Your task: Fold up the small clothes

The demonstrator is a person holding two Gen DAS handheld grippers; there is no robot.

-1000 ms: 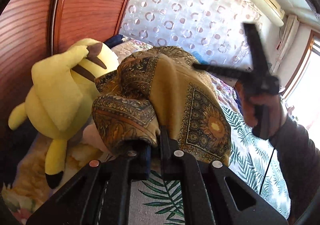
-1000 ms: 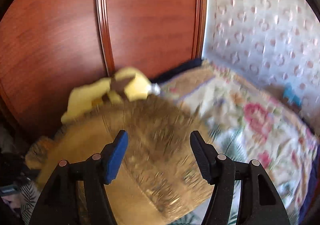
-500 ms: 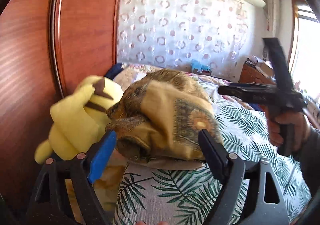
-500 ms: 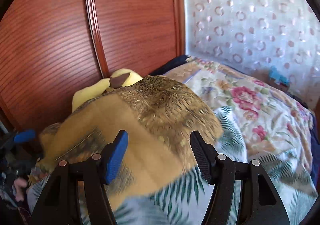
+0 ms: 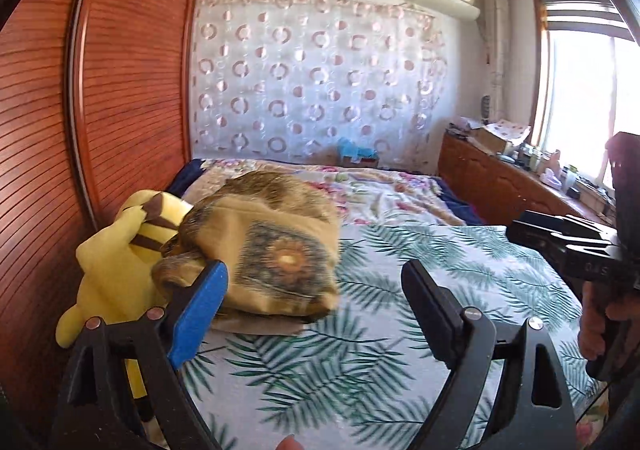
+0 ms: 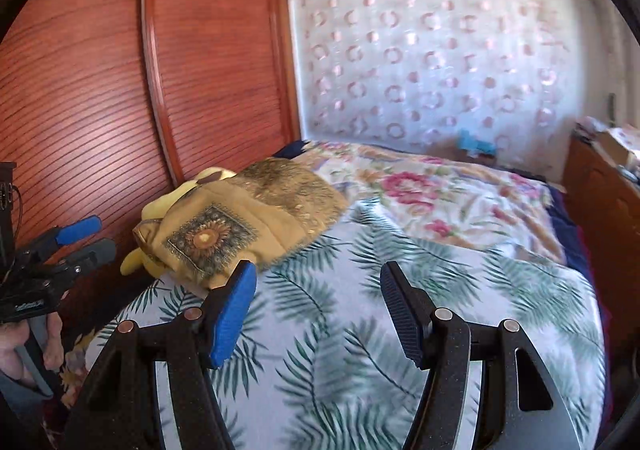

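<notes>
A folded mustard-gold cloth (image 5: 268, 250) with a sunflower medallion lies on the bed's left side, partly over a yellow plush toy; it also shows in the right wrist view (image 6: 240, 226). My left gripper (image 5: 316, 290) is open and empty, just in front of the cloth's near edge and apart from it. My right gripper (image 6: 318, 290) is open and empty over the leaf-print sheet, to the right of the cloth. The right gripper's body (image 5: 580, 250) shows at the right edge of the left wrist view. The left gripper (image 6: 78, 246) shows at the left edge of the right wrist view.
A yellow plush toy (image 5: 120, 250) leans against the red wooden headboard (image 5: 120, 90) at the left. The bed has a leaf-print sheet (image 6: 360, 330) in front and a floral quilt (image 6: 440, 194) behind. A wooden cabinet (image 5: 500, 186) with clutter stands at the right under a window.
My left gripper opened, let go of the cloth and pulled back. The cloth now rests folded on the bed and plush. My right gripper drew back and away from the cloth.
</notes>
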